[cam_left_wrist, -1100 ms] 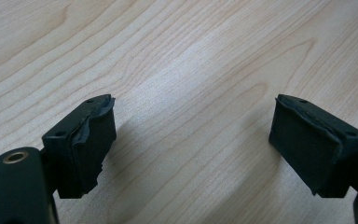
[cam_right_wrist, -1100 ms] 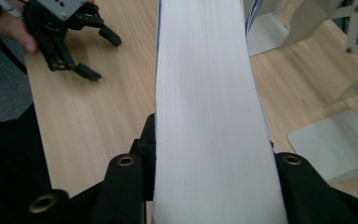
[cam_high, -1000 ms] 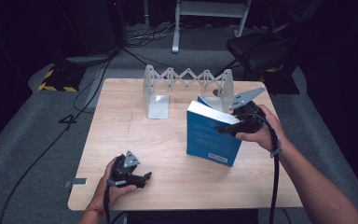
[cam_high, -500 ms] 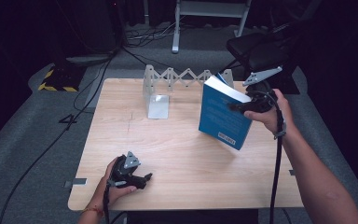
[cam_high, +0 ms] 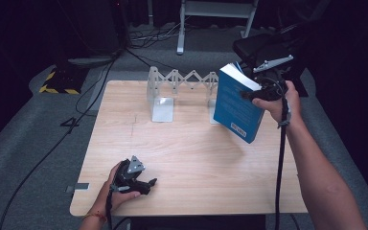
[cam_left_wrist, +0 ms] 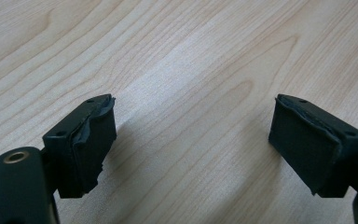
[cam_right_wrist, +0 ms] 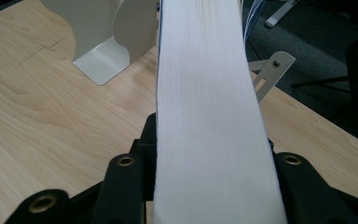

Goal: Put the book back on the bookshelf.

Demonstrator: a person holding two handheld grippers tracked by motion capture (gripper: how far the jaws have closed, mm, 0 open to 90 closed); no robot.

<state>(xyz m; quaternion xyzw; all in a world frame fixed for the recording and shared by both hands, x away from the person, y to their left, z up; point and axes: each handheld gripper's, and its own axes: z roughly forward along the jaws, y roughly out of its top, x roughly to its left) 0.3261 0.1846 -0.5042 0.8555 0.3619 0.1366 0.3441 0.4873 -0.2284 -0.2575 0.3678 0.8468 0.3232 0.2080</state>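
Note:
A thick book with a blue cover hangs tilted in the air over the table's right side, near the right end of the rack. My right gripper is shut on its upper right part. In the right gripper view the white page edge of the book runs up between the jaws, which close on it from both sides. My left gripper rests in a hand at the table's front left. Its jaws stand open over bare wood, with nothing between its pads.
A white expanding book rack with metal bookend plates stands at the back of the wooden table. Cables and a yellow-black striped block lie on the grey floor at the left. A dark chair stands behind the table's right corner.
The right gripper has carried the book up and to the right, toward the right end of the rack, tilting it further. The left gripper has stayed in place.

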